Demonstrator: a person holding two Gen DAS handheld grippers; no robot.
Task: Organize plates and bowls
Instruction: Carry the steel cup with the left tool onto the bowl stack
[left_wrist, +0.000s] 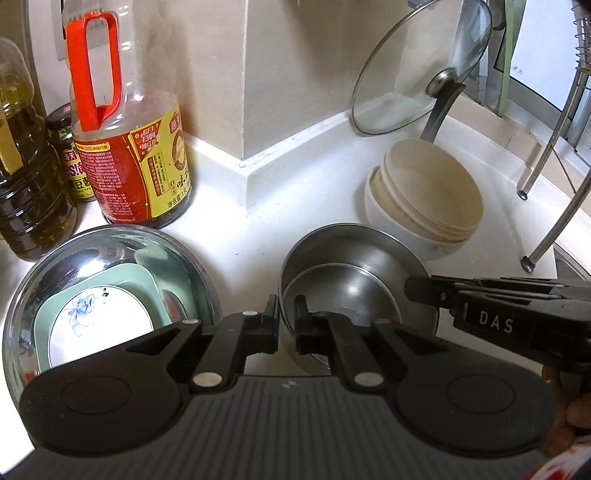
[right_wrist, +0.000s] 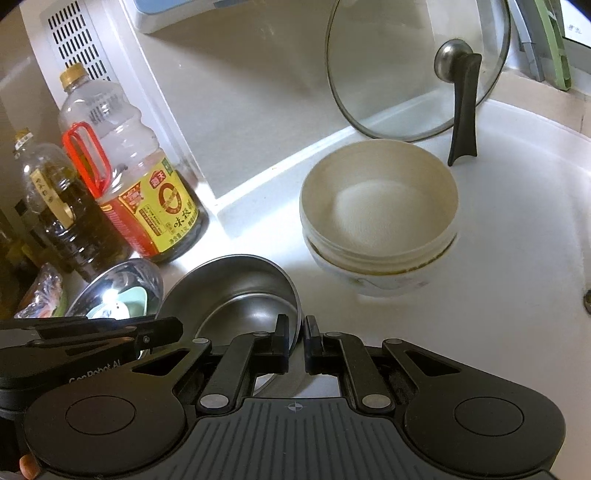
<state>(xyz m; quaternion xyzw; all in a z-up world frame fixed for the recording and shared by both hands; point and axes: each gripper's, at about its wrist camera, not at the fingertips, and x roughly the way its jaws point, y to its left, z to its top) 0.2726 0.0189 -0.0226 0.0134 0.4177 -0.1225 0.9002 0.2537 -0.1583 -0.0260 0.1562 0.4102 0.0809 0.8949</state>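
Note:
Two nested steel bowls (left_wrist: 354, 280) sit on the white counter; they also show in the right wrist view (right_wrist: 240, 291). My left gripper (left_wrist: 286, 325) is shut on the left rim of the steel bowls. My right gripper (right_wrist: 296, 343) is shut on their right rim; it shows from the side in the left wrist view (left_wrist: 417, 290). A large shiny steel basin (left_wrist: 110, 266) at the left holds a green square dish (left_wrist: 147, 280) and a white flower plate (left_wrist: 99, 325). Stacked cream bowls (left_wrist: 428, 199) stand behind; they also show in the right wrist view (right_wrist: 380, 221).
A soy sauce bottle (left_wrist: 136, 158) with a red handle, an oil bottle (left_wrist: 22, 166) and a small jar (left_wrist: 68, 158) stand at the back left. A glass pot lid (left_wrist: 424, 62) leans on the wall. Metal rack legs (left_wrist: 554, 155) stand at the right.

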